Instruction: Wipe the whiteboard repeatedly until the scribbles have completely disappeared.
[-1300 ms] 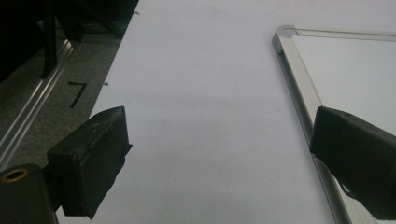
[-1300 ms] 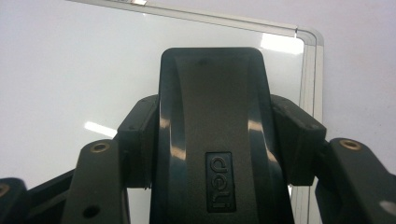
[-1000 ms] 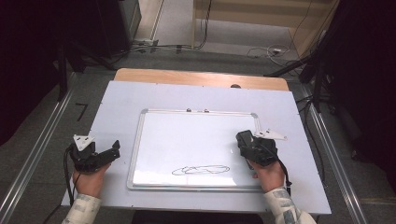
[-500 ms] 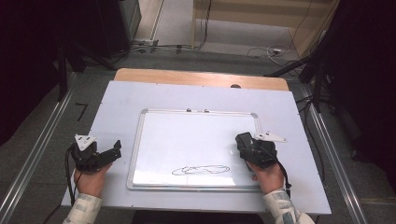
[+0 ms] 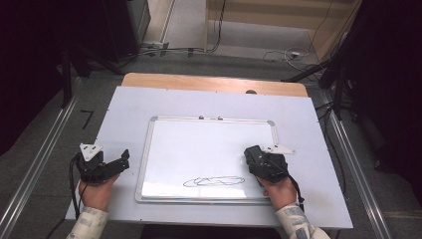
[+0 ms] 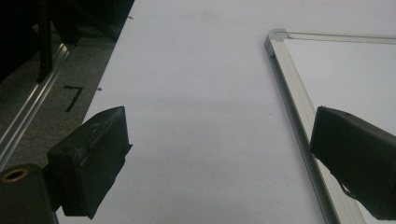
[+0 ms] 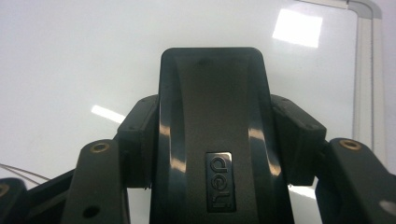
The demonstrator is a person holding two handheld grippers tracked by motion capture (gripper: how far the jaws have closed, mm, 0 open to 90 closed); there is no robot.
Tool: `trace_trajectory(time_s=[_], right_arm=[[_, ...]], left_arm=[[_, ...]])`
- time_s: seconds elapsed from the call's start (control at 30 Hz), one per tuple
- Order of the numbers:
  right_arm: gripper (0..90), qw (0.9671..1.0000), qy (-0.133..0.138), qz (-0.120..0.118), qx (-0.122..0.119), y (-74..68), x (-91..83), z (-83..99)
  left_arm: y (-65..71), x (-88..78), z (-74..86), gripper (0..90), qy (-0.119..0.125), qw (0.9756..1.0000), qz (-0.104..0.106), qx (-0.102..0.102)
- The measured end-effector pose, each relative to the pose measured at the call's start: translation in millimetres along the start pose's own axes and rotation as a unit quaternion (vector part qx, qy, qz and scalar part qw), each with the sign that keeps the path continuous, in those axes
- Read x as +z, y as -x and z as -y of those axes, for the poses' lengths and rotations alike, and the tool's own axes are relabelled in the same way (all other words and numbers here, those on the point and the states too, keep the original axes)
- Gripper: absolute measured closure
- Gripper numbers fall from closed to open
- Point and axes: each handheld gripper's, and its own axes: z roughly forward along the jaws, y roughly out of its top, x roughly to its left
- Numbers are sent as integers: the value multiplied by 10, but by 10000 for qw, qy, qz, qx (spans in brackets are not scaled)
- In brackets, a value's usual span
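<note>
Right gripper view: the right gripper (image 7: 212,140) jaws squeeze a black eraser (image 7: 210,116) marked "deli", its bottom cut off. Left gripper (image 6: 219,158) jaws are open by the table's left edge.

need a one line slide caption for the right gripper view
Right gripper clamped on a black Deli whiteboard eraser, held over the whiteboard.
</note>
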Motion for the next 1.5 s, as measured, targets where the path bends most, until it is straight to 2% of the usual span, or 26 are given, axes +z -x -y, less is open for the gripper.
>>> trace_trajectory(time_s=[0.3,0.57,1.17,1.5], right_arm=[[386,9997,-187,-9,-150,-90,101,47],[380,9996,-155,61,-228,-110,107,62],[383,9997,-94,29,-230,-102,92,67],[391,9994,-82,23,-349,-160,101,67]], left_arm=[[0,2,0,53,-2,10000,6,2],[3,4,3,53,-8,10000,11,6],[7,5,4,53,-13,10000,6,10],[15,7,3,53,-4,10000,13,-1]])
